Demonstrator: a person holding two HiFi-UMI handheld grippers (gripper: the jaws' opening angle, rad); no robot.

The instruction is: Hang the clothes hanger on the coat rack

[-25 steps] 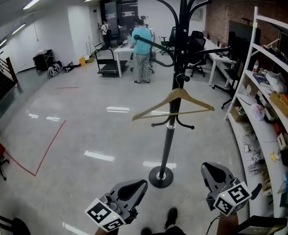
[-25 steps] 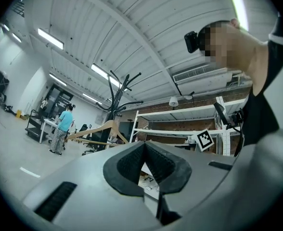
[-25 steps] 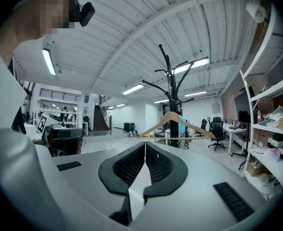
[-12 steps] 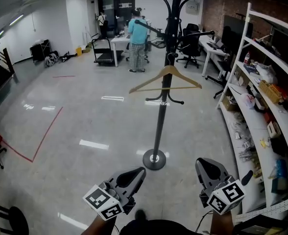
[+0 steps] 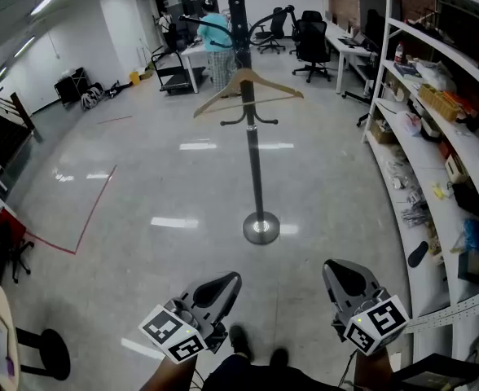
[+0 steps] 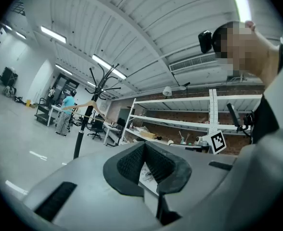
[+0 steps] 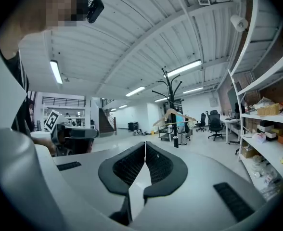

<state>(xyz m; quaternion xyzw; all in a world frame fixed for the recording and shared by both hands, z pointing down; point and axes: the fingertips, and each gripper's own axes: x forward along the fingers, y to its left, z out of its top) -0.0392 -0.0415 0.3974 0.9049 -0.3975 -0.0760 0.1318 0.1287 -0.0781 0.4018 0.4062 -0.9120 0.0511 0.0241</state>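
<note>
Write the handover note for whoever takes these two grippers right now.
Left gripper: shut, empty, held low in front of the body.
Right gripper: shut, empty, held low beside it.
Clothes hanger: hanging on the coat rack, which stands on the floor ahead, well clear of both grippers.
Done: the hanger is hung.
Left: nothing visible; neither gripper touches it.

An open-plan office: desks (image 5: 192, 52) and swivel chairs (image 5: 309, 36) at the back, white storage shelves (image 5: 425, 150), polished grey floor (image 5: 158, 187).

light wooden hanger (image 5: 247, 90), black rack (image 5: 253, 145)
</note>
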